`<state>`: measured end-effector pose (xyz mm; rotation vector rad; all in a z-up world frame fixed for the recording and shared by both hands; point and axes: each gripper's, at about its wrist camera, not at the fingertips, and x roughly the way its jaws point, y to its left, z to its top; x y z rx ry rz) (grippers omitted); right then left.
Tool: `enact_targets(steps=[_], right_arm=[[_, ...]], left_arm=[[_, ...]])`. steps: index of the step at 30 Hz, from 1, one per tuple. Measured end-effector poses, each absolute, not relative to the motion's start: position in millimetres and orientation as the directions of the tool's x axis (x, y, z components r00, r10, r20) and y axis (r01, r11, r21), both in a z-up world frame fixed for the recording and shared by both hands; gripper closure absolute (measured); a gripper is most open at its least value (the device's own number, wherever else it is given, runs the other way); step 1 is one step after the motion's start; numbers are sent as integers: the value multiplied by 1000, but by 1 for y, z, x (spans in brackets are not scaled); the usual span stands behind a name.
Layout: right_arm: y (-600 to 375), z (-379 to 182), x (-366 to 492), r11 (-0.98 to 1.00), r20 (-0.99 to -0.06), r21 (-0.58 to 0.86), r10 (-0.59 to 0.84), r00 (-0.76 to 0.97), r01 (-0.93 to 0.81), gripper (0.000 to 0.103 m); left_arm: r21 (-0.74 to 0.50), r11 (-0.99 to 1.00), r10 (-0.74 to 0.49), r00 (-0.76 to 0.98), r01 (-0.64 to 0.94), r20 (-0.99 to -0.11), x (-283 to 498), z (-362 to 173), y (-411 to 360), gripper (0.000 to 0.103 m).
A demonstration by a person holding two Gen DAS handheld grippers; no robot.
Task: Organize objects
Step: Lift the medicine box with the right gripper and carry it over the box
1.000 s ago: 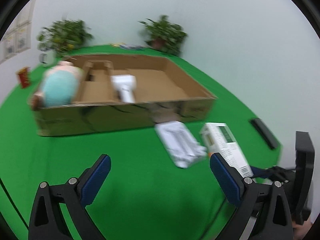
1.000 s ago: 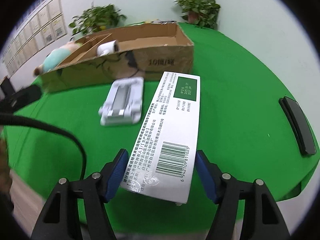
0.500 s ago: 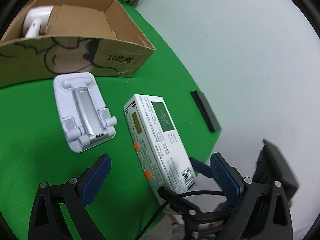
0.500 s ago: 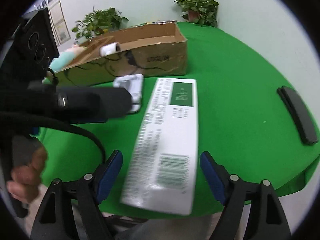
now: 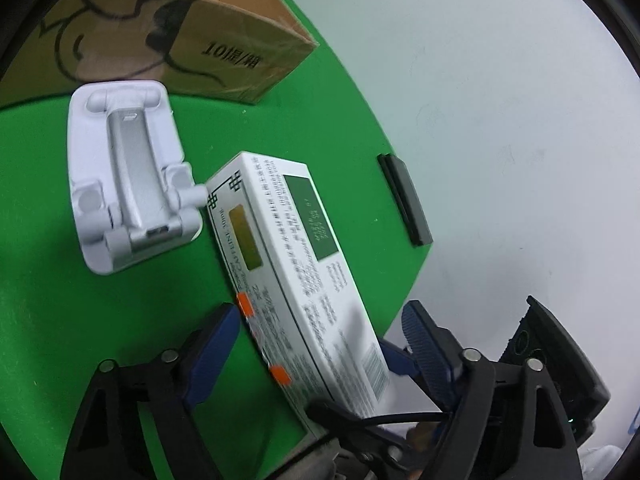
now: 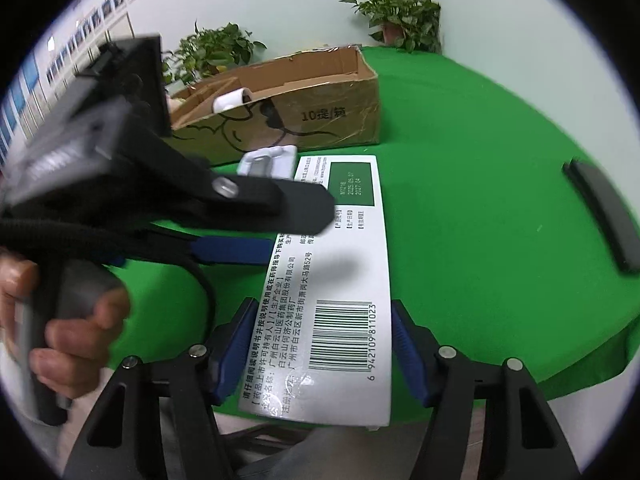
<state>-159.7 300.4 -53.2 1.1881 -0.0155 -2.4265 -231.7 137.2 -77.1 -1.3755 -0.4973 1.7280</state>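
A long white medicine box (image 5: 304,280) with a green panel and a barcode lies on the green table, its near end over the table edge. My right gripper (image 6: 322,344) has its blue pads against both sides of the box's (image 6: 332,296) near end. My left gripper (image 5: 320,344) is open and straddles the same box from the left; its body (image 6: 168,184) shows in the right wrist view. A white phone stand (image 5: 128,176) lies flat beside the box. The open cardboard box (image 6: 288,108) stands behind.
A black flat bar (image 5: 404,200) lies near the table's right edge, also in the right wrist view (image 6: 600,212). A white roll (image 6: 230,100) lies inside the cardboard box. Potted plants (image 6: 400,12) stand at the back by the wall.
My left gripper has swung right and come down over the medicine box. My right gripper's pads have closed in against the box's sides.
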Motion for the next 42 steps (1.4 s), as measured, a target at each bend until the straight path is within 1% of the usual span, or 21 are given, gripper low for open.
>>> enact_targets(steps=[1, 3, 4, 5, 6, 9, 12, 16, 25, 32, 37, 42], right_arm=[[302, -54, -161, -894, -747, 238, -418, -517, 379, 40], [305, -54, -159, -883, -738, 285, -450, -503, 372, 40], [307, -54, -160, -874, -732, 317, -473, -490, 369, 40], [311, -55, -161, -860, -722, 359, -503, -475, 363, 40], [312, -55, -161, -856, -719, 371, -510, -472, 360, 40], [311, -55, -161, -857, -717, 365, -508, -477, 362, 40], [305, -54, -160, -859, -717, 355, -503, -483, 368, 40], [295, -46, -150, -872, -700, 299, -477, -532, 388, 42], [275, -3, -147, -859, -583, 252, -503, -638, 446, 43], [246, 40, -154, -820, -480, 215, -561, -675, 530, 43], [225, 67, -174, -788, -422, 188, -604, -676, 586, 43], [214, 91, -207, -770, -398, 181, -626, -671, 611, 43]], left_arm=[[-741, -561, 805, -37, -368, -592, -231, -77, 136, 27], [-743, -565, 803, -34, -359, -595, -228, -78, 135, 38], [-740, -571, 800, -39, -355, -599, -227, -78, 134, 41], [-733, -580, 794, -46, -356, -607, -227, -78, 133, 47], [-726, -588, 788, -51, -358, -613, -227, -78, 133, 54], [-723, -591, 787, -59, -359, -614, -229, -77, 128, 56], [-700, -597, 782, -91, -392, -617, -218, -69, 124, 59], [-662, -594, 785, -151, -456, -600, -208, -40, 116, 62], [-561, -615, 778, -311, -554, -545, -204, 42, 82, 63], [-481, -661, 747, -449, -575, -490, -211, 107, 49, 63], [-426, -710, 703, -526, -562, -478, -243, 153, 38, 63], [-402, -716, 696, -549, -570, -462, -273, 186, 38, 63]])
